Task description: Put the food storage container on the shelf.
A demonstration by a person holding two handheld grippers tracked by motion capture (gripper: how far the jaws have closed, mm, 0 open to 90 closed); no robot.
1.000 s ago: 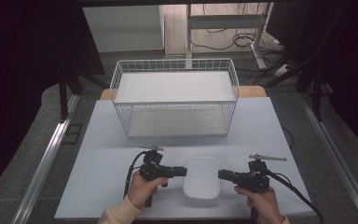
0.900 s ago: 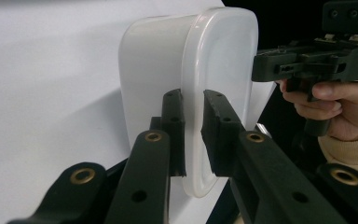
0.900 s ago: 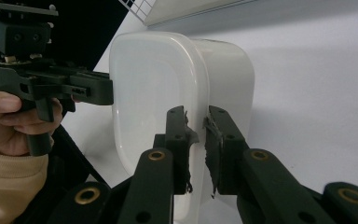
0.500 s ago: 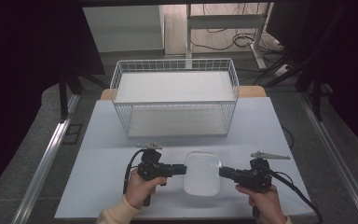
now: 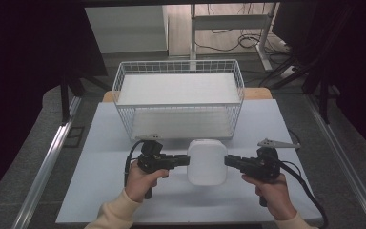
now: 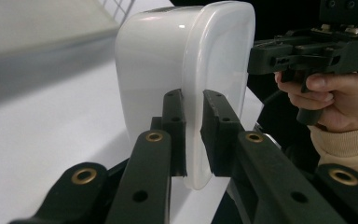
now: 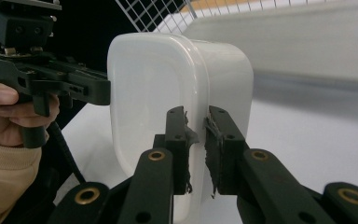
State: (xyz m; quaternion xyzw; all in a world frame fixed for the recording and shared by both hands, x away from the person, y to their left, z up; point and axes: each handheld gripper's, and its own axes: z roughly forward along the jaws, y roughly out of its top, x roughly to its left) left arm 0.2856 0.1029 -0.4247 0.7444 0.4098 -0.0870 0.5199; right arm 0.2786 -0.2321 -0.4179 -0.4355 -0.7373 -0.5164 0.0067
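Observation:
A white plastic container (image 5: 207, 162) with rounded corners and a lid hangs above the table, held from both sides. My left gripper (image 5: 185, 161) is shut on its left rim, and my right gripper (image 5: 228, 161) is shut on its right rim. In the left gripper view the pads pinch the lid's edge at the left gripper (image 6: 193, 100), with the container (image 6: 168, 56) standing on edge and the right gripper (image 6: 261, 58) clamped beyond it. From the right gripper view, the right gripper (image 7: 196, 116) grips the container (image 7: 154, 84) the same way, opposite the left gripper (image 7: 98, 91).
A white wire basket (image 5: 178, 104) with a white floor stands at the back middle of the white table (image 5: 105, 138), just beyond the container. Metal rails run along both sides of the table. Cables trail from both grippers.
Both hands have risen together, lifting the container off the table and a little toward the basket. Both grips are unchanged.

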